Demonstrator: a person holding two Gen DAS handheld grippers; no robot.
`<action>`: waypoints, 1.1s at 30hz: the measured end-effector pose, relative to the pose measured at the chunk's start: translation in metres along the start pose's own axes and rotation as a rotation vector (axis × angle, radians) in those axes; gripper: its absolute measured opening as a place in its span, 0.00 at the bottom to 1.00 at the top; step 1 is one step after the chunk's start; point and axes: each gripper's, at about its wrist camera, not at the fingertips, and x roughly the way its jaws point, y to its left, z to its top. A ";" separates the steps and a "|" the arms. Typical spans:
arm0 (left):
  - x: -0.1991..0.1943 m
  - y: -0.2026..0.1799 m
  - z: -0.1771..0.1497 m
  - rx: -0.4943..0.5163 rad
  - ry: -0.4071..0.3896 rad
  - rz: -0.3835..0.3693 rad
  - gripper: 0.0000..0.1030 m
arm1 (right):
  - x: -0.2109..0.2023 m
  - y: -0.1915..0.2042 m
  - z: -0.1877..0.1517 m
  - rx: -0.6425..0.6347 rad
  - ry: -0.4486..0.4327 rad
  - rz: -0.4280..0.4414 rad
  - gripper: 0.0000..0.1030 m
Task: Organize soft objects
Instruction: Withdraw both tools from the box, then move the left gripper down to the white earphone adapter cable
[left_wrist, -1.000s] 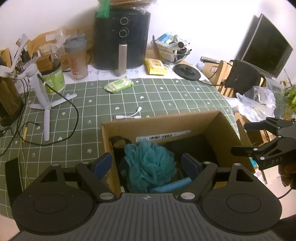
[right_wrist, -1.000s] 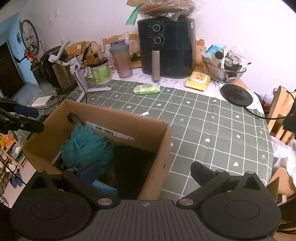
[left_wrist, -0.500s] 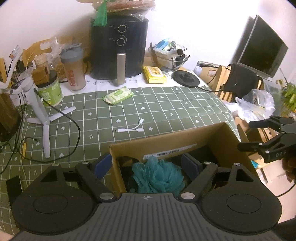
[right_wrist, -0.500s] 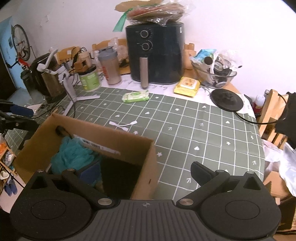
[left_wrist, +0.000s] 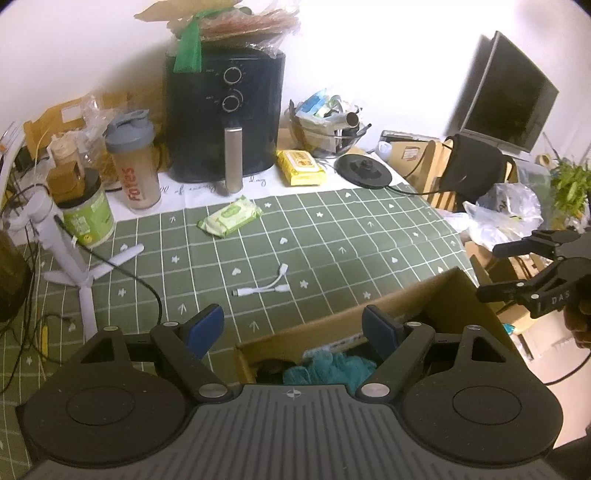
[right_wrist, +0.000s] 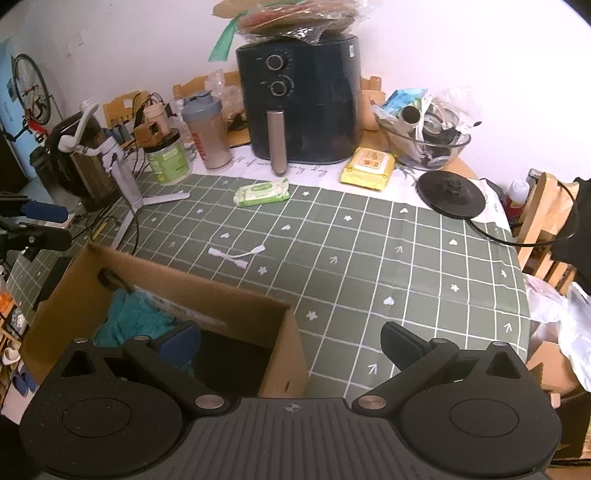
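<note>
A brown cardboard box (left_wrist: 402, 310) stands at the near edge of the green checked tablecloth; it also shows in the right wrist view (right_wrist: 177, 284). A teal mesh bath sponge (left_wrist: 325, 369) lies inside it, seen too in the right wrist view (right_wrist: 133, 317). My left gripper (left_wrist: 293, 326) is open and empty, above the box's far left corner. My right gripper (right_wrist: 291, 343) is open and empty, above the box's right side. The right gripper appears in the left wrist view (left_wrist: 532, 269) to the right of the box.
A green wipes pack (right_wrist: 263, 192), a yellow wipes pack (right_wrist: 368, 168) and a white adapter cable (right_wrist: 236, 255) lie on the cloth. A black air fryer (right_wrist: 303, 107), shaker bottle (right_wrist: 207, 133), green jar (right_wrist: 168, 158), white tripod (right_wrist: 129, 184) and kettle base (right_wrist: 448, 194) line the back.
Both grippers have risen and pulled back from the box, so less of the box interior shows. Both stay open and empty. The sponge stays in the box.
</note>
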 end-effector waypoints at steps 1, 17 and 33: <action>0.001 0.001 0.002 0.005 -0.001 -0.003 0.80 | 0.001 -0.001 0.002 0.000 0.000 -0.006 1.00; 0.043 0.028 0.043 0.160 0.010 -0.075 0.79 | 0.020 -0.011 0.014 0.025 0.002 -0.071 1.00; 0.132 0.041 0.048 0.369 0.159 -0.141 0.57 | 0.029 -0.009 0.008 0.063 0.047 -0.103 1.00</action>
